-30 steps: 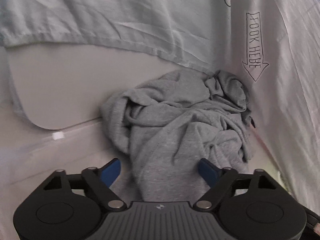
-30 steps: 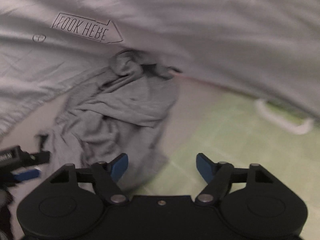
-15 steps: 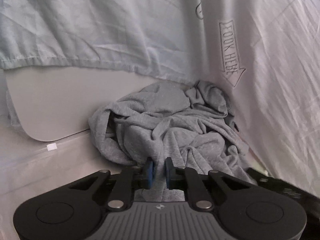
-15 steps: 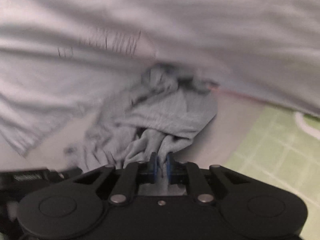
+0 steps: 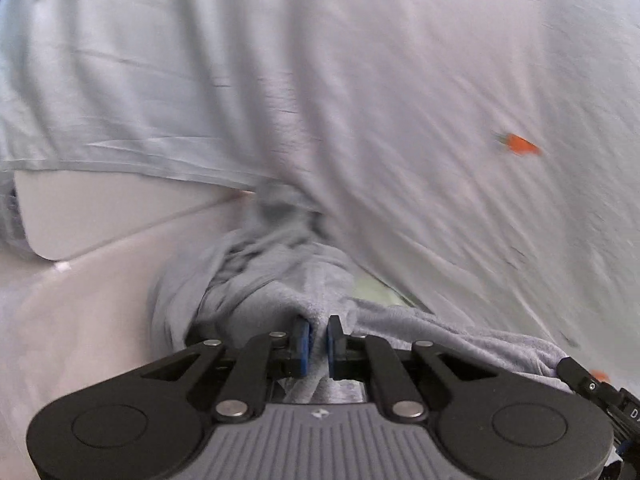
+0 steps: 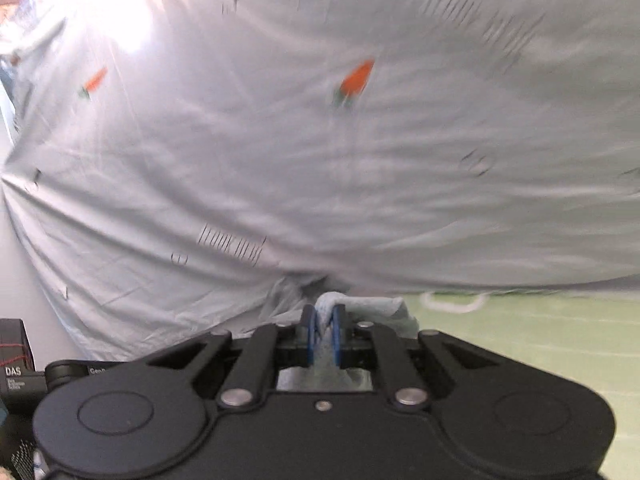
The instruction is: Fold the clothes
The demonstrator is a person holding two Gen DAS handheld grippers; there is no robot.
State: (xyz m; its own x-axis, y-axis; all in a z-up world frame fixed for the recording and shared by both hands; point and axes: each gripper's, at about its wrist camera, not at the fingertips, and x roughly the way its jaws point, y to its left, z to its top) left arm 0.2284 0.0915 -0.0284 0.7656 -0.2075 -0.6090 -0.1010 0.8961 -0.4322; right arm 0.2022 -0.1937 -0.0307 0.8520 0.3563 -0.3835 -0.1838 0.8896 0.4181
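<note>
We see a big pale sheet [image 5: 400, 100] filling the background in both views, printed with small orange carrots [image 6: 356, 76] and blurred black lettering [image 6: 232, 246]. It hangs down over the far end of the grey garment [image 5: 280, 272], hiding that part. In the left view a white board [image 5: 100, 208] sits under the sheet's hem at left, on a pale pinkish surface [image 5: 80, 320]. In the right view a green tiled mat [image 6: 540, 340] lies to the right with a white loop-shaped object [image 6: 456, 302] on it, and a dark box with white label text [image 6: 16, 364] sits low left.

Compared with half a second back, we see the garment no longer heaped on the surface: it is drawn up into a taut bunched rope toward the left gripper [image 5: 317, 340], and the sheet's print now smears with motion. A second ago both sets of fingers stood wide apart over the pile; now both are closed.

The left gripper points forward over the pale surface, its blue pads [image 5: 304, 340] narrow and pinching a fold of grey garment, which also spreads right toward the other tool's body [image 5: 600, 392] at the frame edge. The right gripper [image 6: 324, 332] faces the sheet, fingers narrow and clamped on a bunch of the same garment [image 6: 360, 308], which pokes out above the pads.
</note>
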